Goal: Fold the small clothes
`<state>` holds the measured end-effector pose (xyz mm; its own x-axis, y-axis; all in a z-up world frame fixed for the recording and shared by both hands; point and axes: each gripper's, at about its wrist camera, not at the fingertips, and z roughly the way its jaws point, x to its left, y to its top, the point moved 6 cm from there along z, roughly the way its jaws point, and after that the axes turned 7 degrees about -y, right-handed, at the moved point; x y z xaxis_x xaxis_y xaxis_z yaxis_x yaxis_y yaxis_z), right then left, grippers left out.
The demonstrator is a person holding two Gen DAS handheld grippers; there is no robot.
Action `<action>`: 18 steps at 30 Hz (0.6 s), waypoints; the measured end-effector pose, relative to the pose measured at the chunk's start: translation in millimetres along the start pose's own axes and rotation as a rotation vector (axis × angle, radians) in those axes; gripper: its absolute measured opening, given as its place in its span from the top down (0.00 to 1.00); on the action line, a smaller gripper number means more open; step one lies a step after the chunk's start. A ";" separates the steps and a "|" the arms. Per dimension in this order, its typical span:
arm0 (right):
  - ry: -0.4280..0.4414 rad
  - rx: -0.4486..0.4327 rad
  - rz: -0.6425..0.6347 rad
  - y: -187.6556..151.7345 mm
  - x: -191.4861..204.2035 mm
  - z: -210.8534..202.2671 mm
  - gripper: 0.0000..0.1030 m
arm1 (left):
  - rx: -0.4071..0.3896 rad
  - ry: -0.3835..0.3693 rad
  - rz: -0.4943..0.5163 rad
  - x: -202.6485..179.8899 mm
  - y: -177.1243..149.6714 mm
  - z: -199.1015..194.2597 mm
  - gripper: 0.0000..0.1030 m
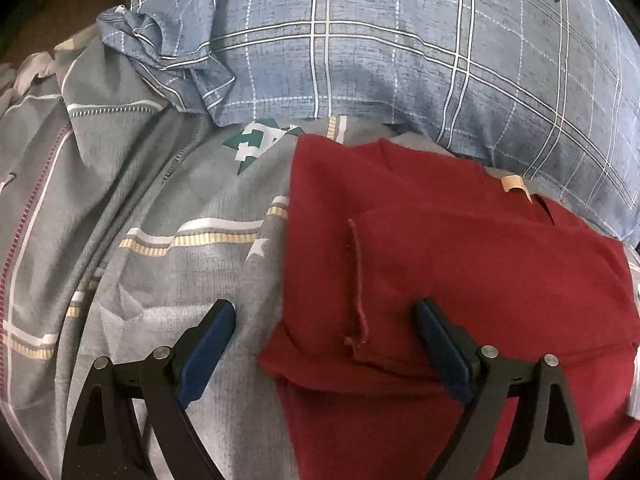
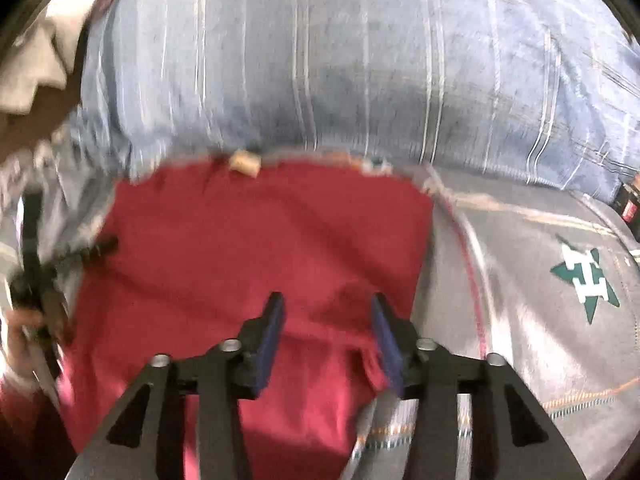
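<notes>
Left gripper (image 1: pixel 324 312): low in the frame, fingers pointing up the picture, jaws spread wide with nothing between the blue pads (image 1: pixel 208 354).
Right gripper (image 2: pixel 327 308): lower centre of the frame, jaws parted more narrowly, nothing gripped; view is motion-blurred.

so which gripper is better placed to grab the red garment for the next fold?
Probably left. The left gripper is open with the red garment's side edge and folded flap between its fingers, and its view is sharp. The right gripper is also open over the garment, but its view is motion-blurred.
</notes>
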<state>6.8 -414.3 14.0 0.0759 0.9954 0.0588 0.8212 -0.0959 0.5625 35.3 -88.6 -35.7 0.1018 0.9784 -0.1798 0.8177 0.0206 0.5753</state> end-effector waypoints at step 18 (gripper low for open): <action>-0.149 0.027 0.069 42.6 -30.1 66.2 0.76 | -0.004 -0.001 0.007 -0.1 -1.8 -0.6 0.10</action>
<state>76.9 -448.0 -18.4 0.2142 0.9764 -0.0269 0.8256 -0.1662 0.5392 33.5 -88.7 -36.2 0.1079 0.9784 -0.1764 0.8145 0.0148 0.5800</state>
